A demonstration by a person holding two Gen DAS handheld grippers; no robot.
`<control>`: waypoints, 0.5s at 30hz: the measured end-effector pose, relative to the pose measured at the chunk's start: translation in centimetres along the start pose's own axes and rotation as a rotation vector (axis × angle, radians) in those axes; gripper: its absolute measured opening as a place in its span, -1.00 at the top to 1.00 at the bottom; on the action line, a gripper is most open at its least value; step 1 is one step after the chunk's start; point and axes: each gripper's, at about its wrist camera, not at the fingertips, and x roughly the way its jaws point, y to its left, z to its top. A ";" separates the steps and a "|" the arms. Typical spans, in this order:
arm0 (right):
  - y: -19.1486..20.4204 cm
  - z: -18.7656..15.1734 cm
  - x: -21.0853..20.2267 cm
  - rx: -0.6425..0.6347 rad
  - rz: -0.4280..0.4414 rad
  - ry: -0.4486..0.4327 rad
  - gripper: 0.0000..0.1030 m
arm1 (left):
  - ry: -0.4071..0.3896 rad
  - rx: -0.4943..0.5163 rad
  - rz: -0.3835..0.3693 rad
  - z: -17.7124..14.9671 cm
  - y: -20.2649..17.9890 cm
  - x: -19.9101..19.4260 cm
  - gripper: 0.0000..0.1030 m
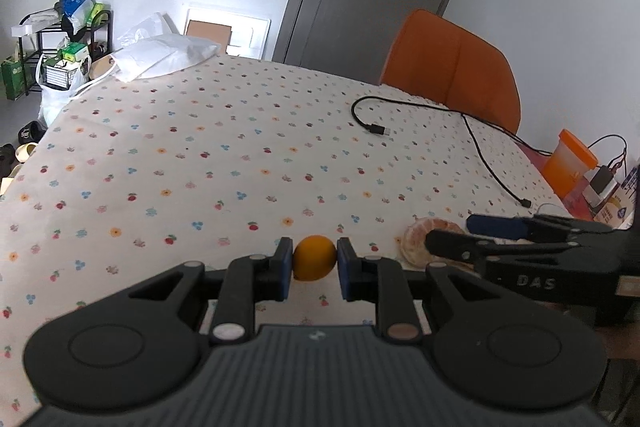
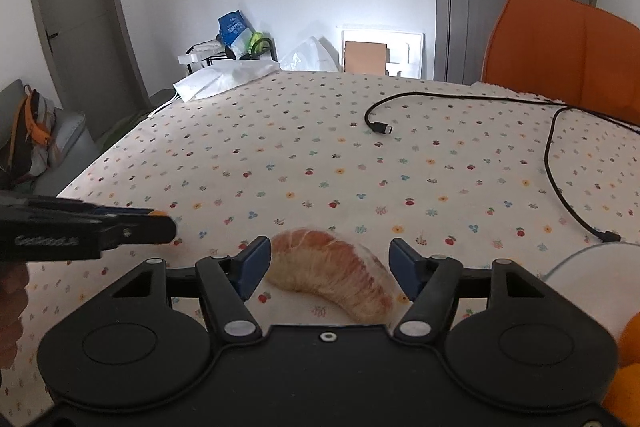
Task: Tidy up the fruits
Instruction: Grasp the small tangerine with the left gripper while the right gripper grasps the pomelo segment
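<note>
Clamped between the left gripper's (image 1: 314, 263) blue pads, a small orange fruit (image 1: 315, 257) is held near the table's (image 1: 200, 147) near edge, presumably for transfer, while the right gripper (image 2: 328, 267) straddles the peeled pomelo segment (image 2: 336, 273) with jaws spread, not gripping.

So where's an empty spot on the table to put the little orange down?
The big bare patch of tablecloth lies between the white bag at the far corner and the black cable. It's crowded near the pomelo wedge, between the right tongs, beside the left tongs around the small orange.
</note>
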 end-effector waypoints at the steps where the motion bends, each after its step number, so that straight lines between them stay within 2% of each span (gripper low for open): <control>1: 0.0 0.0 0.3 0.003 -0.001 0.009 -0.27 | -0.002 -0.001 -0.001 0.0 0.1 -0.1 0.58; 5: 0.4 -0.5 0.1 0.007 -0.006 0.023 -0.29 | -0.008 -0.006 -0.001 0.0 0.5 -0.6 0.58; 15: 3.7 -2.0 -1.7 -0.011 0.047 0.039 -0.24 | -0.014 -0.015 -0.019 -0.6 0.9 -1.4 0.58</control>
